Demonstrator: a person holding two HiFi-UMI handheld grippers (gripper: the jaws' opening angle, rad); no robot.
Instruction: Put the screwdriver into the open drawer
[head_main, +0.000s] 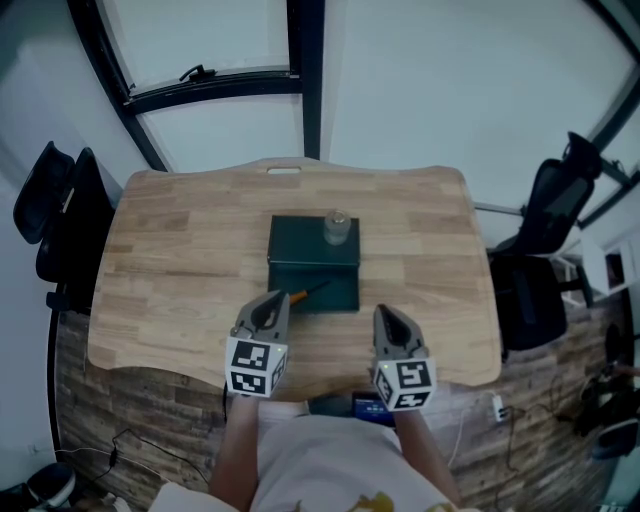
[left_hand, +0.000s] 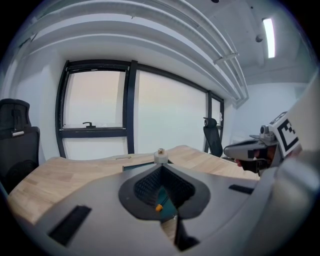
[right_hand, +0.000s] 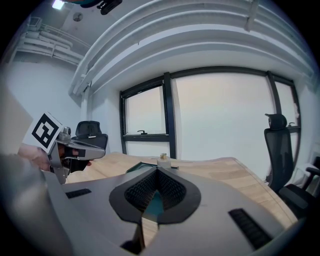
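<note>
Our left gripper (head_main: 272, 302) has its jaws drawn together at the tips with nothing between them. Our right gripper (head_main: 389, 316) is the same, closed and empty. Just ahead of the left tips and slightly to their right, the screwdriver (head_main: 306, 292) lies in the open drawer (head_main: 342, 297), its orange handle end nearest those tips. The right tips sit near the drawer's right front corner. Beyond the drawer stands its dark green box (head_main: 300, 245) with a small jar (head_main: 336, 228) on top, on the wooden table (head_main: 170, 260).
</note>
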